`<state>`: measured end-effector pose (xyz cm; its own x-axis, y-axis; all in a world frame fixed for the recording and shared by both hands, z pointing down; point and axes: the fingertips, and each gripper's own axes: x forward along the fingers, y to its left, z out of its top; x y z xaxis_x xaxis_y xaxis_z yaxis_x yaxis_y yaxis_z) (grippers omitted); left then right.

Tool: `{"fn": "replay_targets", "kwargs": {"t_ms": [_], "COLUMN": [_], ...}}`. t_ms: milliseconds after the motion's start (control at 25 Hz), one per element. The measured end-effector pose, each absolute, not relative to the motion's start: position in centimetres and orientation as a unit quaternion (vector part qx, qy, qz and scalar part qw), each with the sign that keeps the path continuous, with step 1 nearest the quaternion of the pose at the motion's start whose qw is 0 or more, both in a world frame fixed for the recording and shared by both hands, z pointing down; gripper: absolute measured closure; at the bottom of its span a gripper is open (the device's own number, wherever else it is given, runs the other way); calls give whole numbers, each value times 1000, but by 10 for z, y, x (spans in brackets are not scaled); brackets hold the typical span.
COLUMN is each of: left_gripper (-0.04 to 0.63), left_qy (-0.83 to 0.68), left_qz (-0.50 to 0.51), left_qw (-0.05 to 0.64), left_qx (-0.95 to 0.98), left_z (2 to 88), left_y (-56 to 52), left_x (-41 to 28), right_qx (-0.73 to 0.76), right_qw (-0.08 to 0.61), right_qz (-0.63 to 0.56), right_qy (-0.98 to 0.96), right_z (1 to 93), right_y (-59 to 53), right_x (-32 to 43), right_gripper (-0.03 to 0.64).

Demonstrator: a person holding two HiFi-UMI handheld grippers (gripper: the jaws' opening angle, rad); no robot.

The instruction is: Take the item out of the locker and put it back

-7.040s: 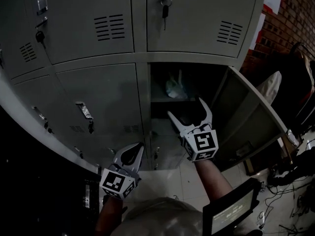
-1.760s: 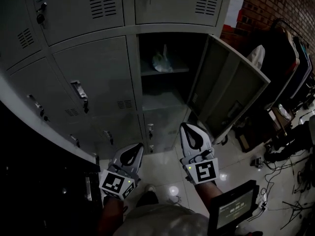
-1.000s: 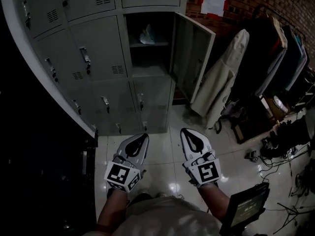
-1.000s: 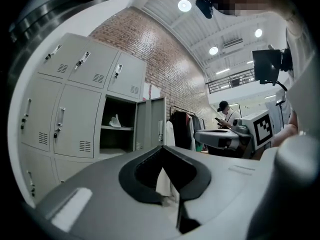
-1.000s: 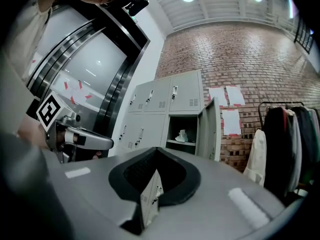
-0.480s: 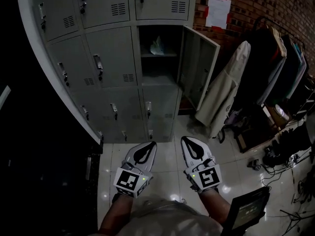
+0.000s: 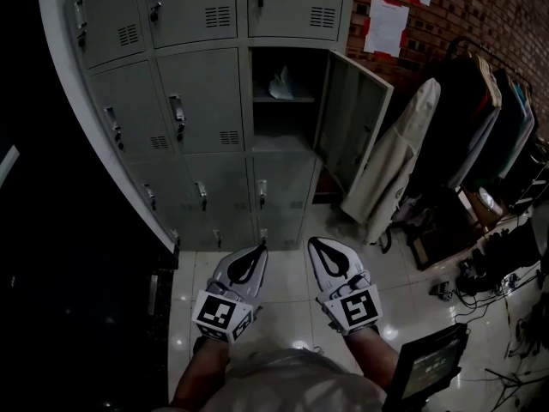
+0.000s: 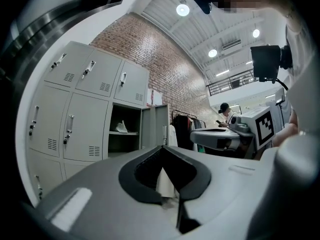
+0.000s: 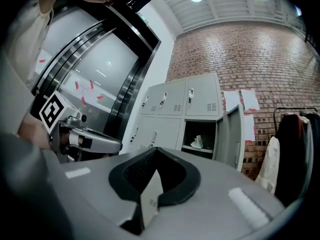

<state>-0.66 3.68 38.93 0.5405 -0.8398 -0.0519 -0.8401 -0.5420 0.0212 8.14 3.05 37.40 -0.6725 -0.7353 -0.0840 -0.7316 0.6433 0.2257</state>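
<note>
One bank of grey sheet-metal lockers (image 7: 197, 101) fills the left and centre of the head view. It stands on a glossy pale tiled floor (image 7: 283, 290). The left tool (image 7: 258, 248) hangs low over the floor in front of the bank, well apart from it. Its jaws are closed tip to tip, with nothing between them. One compartment in the middle row stands open. The task's item, a white crumpled plastic bag (image 7: 281, 84), lies on the shelf (image 7: 283, 100) inside that compartment, touched by neither tool. The right tool (image 7: 314, 243) hangs just beside the left one and points the same way. Its jaws are likewise pressed together and empty. The grey locker door (image 7: 356, 118) is swung out to the right. Further right, a pale coat (image 7: 390, 174) hangs near a red brick wall (image 7: 446, 24).
</note>
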Motion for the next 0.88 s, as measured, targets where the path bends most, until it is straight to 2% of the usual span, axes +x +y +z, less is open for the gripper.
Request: {"fn": "replay_targets", "kwargs": {"t_ms": [880], "left_gripper": [590], "left_qy": [483], "left_qz": [20], "left_qw": [-2], "left_qx": [-875], "left_z": [400], "left_y": [33], "left_x": [-16], "right_qx": [411], "right_qw": [9], "right_qz": [-121], "right_qy": [-904], "right_z": [377], "right_y": [22], "right_x": [80], "right_gripper": [617]}}
